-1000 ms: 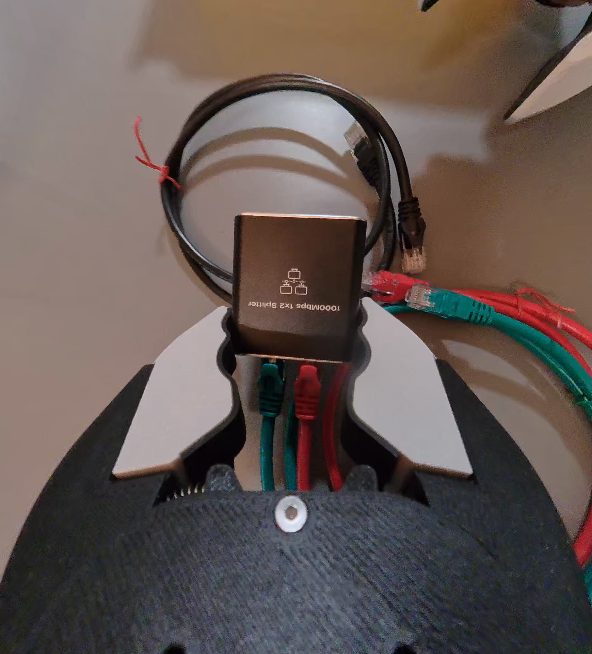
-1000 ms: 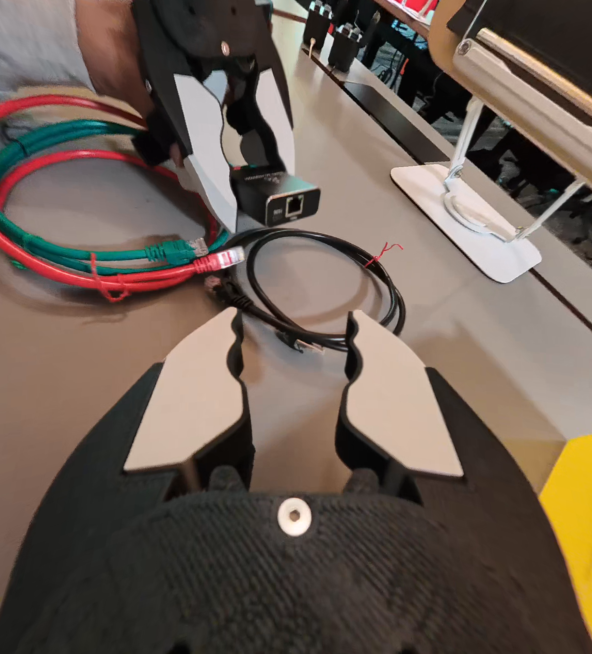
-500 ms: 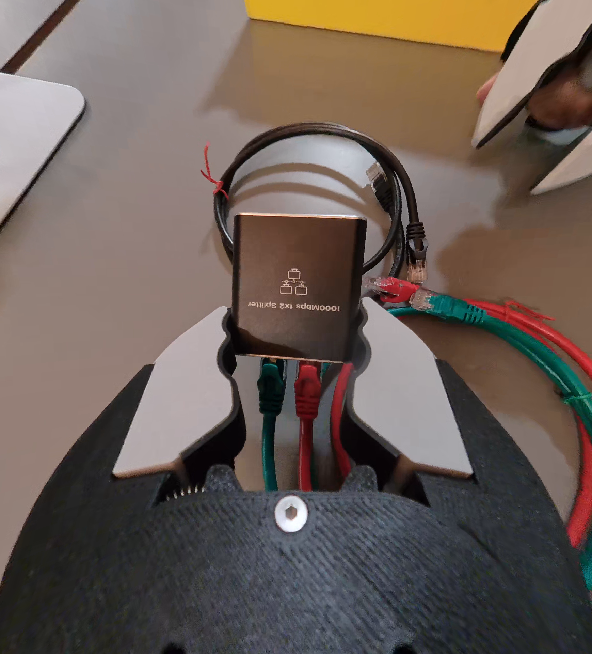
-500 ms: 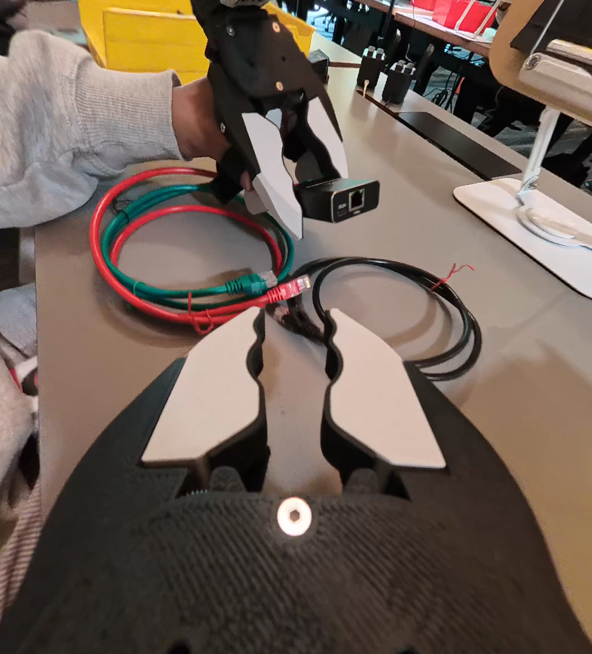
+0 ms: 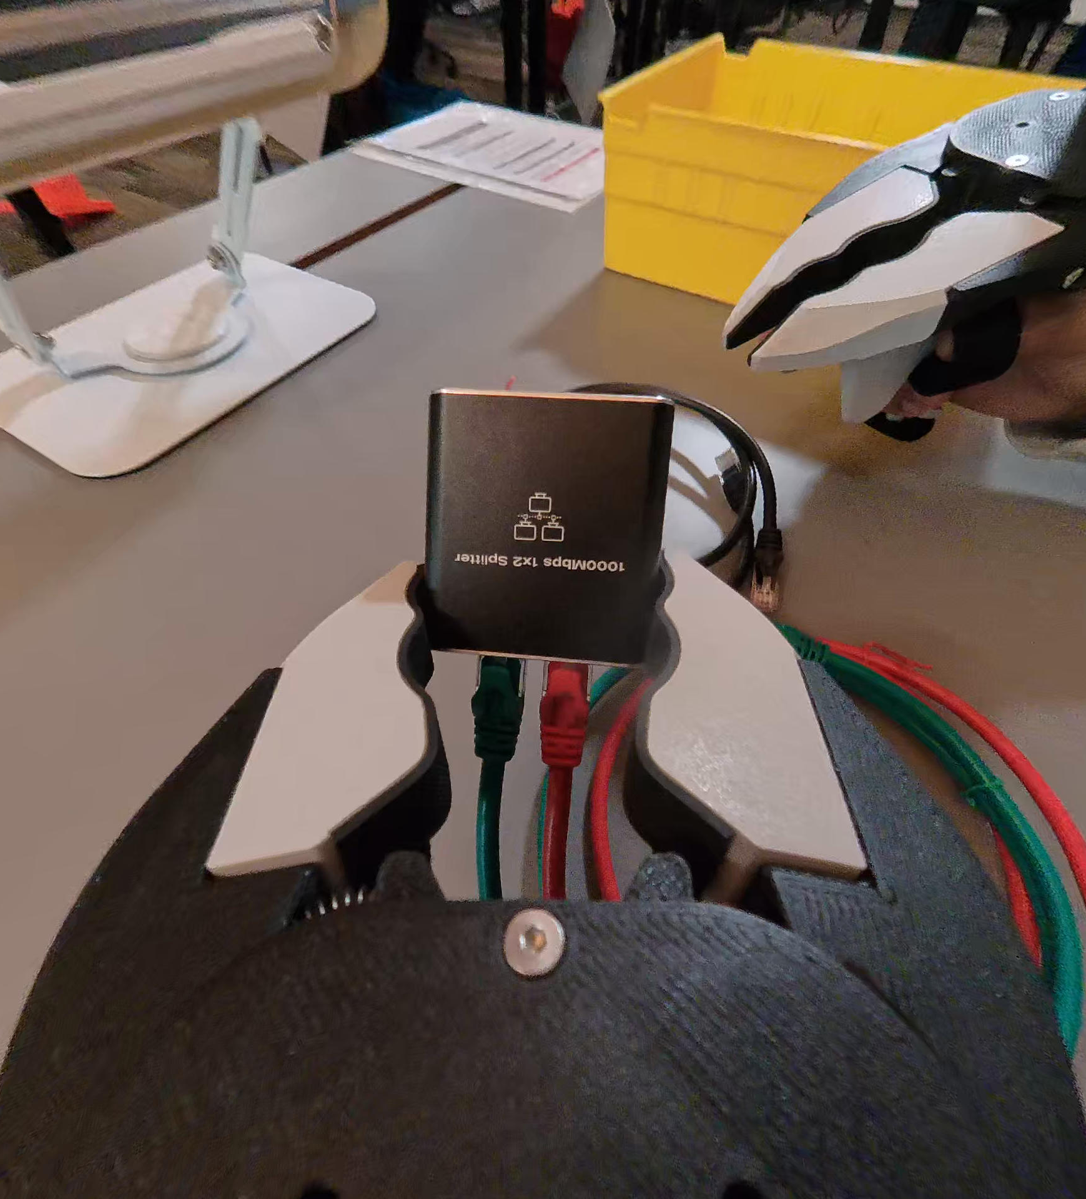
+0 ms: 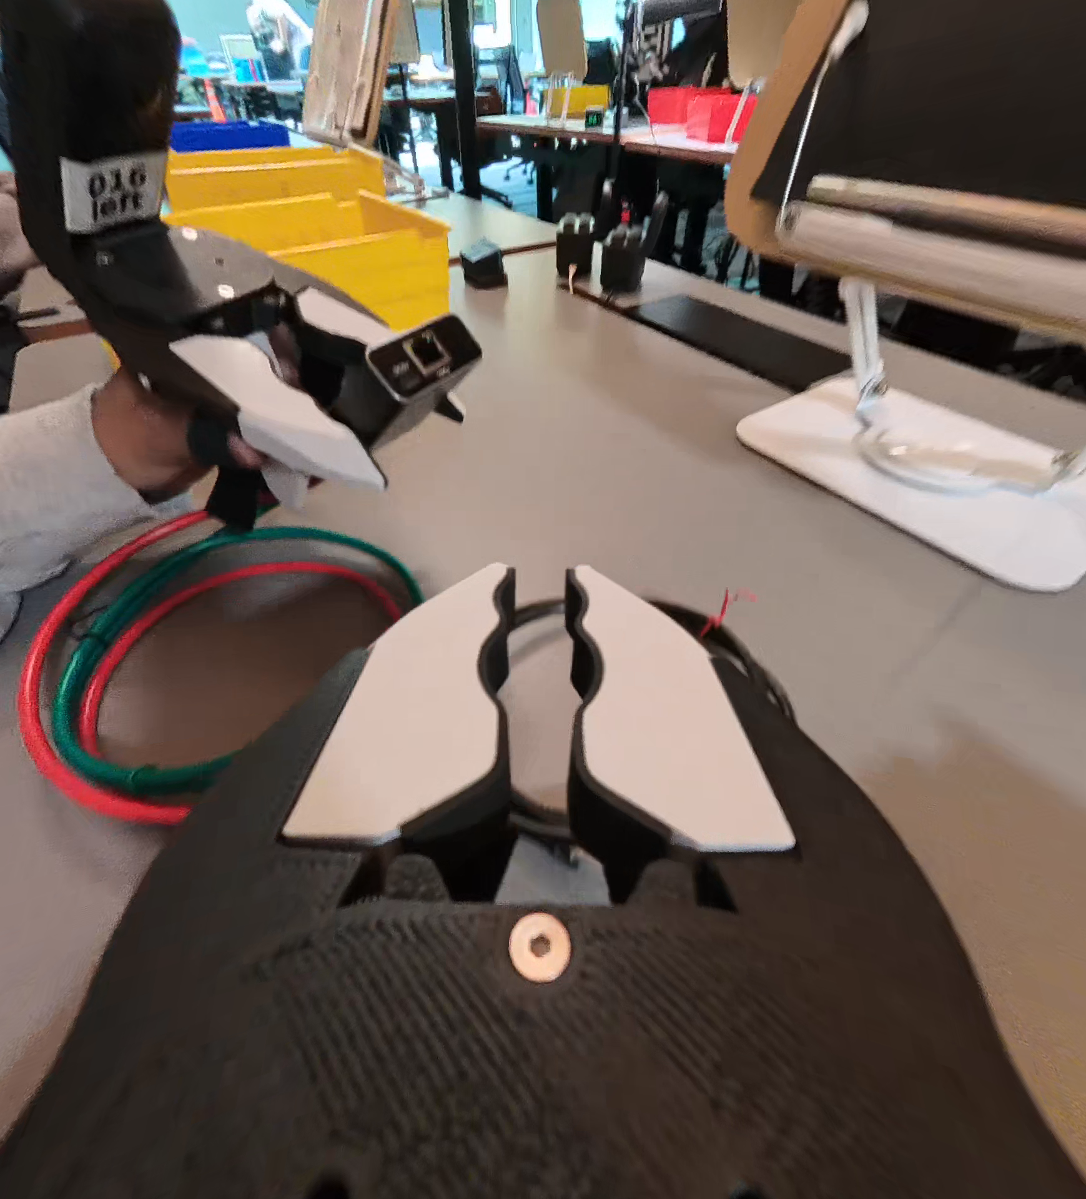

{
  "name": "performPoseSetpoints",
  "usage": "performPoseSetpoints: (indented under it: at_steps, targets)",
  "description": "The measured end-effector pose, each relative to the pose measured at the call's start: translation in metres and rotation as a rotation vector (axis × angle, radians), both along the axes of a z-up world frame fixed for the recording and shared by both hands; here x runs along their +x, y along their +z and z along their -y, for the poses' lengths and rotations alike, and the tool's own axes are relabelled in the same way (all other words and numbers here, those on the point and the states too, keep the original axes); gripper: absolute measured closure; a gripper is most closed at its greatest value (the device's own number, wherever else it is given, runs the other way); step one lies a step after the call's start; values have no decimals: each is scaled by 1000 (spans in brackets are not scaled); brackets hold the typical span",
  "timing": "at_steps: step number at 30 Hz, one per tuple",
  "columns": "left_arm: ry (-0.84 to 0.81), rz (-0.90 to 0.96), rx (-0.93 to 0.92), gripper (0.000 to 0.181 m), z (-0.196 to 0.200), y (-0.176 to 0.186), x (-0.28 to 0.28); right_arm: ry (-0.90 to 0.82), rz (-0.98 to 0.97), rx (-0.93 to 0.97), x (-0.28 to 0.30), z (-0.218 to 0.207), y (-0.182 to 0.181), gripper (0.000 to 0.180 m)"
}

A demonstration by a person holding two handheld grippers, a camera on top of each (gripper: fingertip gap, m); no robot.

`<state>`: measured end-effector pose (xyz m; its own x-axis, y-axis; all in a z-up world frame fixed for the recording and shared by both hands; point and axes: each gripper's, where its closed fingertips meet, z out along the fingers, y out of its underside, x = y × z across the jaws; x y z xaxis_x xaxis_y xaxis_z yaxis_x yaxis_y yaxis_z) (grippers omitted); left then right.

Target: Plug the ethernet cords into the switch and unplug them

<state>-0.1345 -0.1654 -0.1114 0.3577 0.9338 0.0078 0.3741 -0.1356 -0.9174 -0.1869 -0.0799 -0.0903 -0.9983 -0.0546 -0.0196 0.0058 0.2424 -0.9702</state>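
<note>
My left gripper (image 5: 543,571) is shut on the black switch (image 5: 543,480) and holds it above the table. A green plug (image 5: 498,707) and a red plug (image 5: 564,714) sit in its near side, and their cords (image 5: 1007,817) coil to the right. The coiled black cord (image 5: 754,493) lies on the table behind it, with a loose plug (image 5: 767,571). In the right wrist view the switch (image 6: 397,383) shows a free port facing me. My right gripper (image 6: 540,574) is empty and almost shut, with a thin gap, above the black cord (image 6: 741,655).
A white stand base (image 6: 955,506) holds a raised screen at the right. Yellow bins (image 6: 345,233) stand behind the left gripper (image 6: 417,448), and another yellow bin (image 5: 754,162) is beside a sheet of paper (image 5: 494,156). A person's sleeve (image 6: 14,493) is at the left.
My left gripper has tilted up with the switch, so it now points across the table. My right gripper's fingers have narrowed from wide open to a thin gap and moved over the black cord.
</note>
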Motion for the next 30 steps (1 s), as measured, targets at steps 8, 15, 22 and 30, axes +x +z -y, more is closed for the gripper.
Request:
performPoseSetpoints:
  at_steps: [8, 15, 22, 30]
  targets:
    - [-88, 58, -62, 114, -9, -17, -1, 111, 39, 69, -2, -8, -20, 168]
    - [-119, 176, -185, 114, -9, -47, 4, 268, 145, 135, 15, -7, -32, 170]
    - [-161, 208, -175, 114, -15, -52, 9, 387, 40, 258, 31, -17, -51, 174]
    - [-170, 220, -164, 114, -17, -54, 10, 433, -166, 411, 41, -25, -82, 165]
